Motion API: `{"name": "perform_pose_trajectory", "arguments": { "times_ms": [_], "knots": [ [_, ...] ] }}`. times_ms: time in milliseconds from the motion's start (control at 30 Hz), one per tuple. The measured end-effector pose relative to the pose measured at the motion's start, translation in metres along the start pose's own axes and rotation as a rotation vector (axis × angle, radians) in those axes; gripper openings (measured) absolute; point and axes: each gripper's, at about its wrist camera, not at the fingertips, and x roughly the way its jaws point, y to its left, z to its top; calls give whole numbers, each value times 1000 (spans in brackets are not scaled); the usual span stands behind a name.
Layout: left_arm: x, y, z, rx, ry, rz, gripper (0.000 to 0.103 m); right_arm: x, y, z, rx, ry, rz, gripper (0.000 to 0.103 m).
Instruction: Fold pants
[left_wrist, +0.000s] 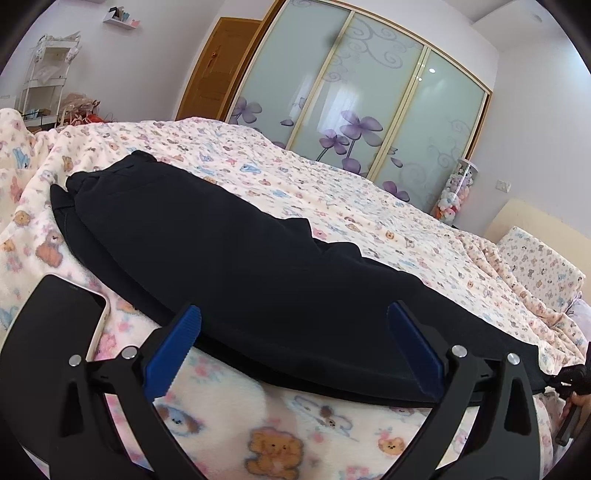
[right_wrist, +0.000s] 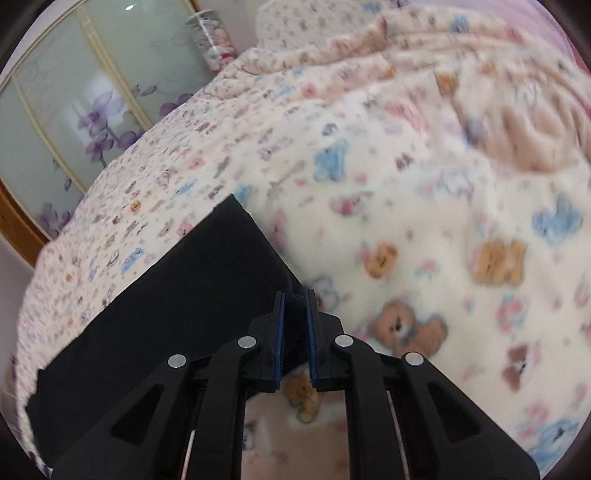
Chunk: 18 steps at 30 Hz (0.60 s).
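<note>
Black pants lie stretched out along the bed on a bear-print blanket, folded lengthwise. My left gripper is open, its blue pads wide apart over the pants' near edge and touching nothing. In the right wrist view my right gripper is shut on a corner at one end of the pants, with black cloth pinched between its blue pads. This view is blurred. The pinched end sits slightly lifted off the blanket.
A phone lies face up on the blanket at the near left, beside the pants. A pillow is at the right. Beyond the bed stand a glass-door wardrobe, a wooden door, a white rack and a tube of plush toys.
</note>
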Motion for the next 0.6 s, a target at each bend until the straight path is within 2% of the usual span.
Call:
{"name": "perform_pose_trajectory", "arguments": {
  "times_ms": [67,133,233,267,300,433,500,600],
  "knots": [
    [2,1,0,-6,9,1,101,-7,-3,-1,17,37,-9,25],
    [2,2,0,-6,10,0,101,-22,-10,0,61,36,-4,56],
    [2,1,0,-3,9,2,101,-38,-29,-8,189,20,76,56],
    [2,2,0,-2,8,2,101,-37,-33,-11,230,43,103,56],
    [2,1,0,-3,8,1,101,-33,-35,-11,253,63,130,49],
    [2,2,0,-7,8,0,101,-18,-36,-21,335,137,241,45],
    [2,1,-1,-7,9,-1,101,-12,-33,-25,344,159,238,45],
    [3,3,-1,-14,15,-4,101,-1,-31,-29,371,201,177,45]
  ]
}}
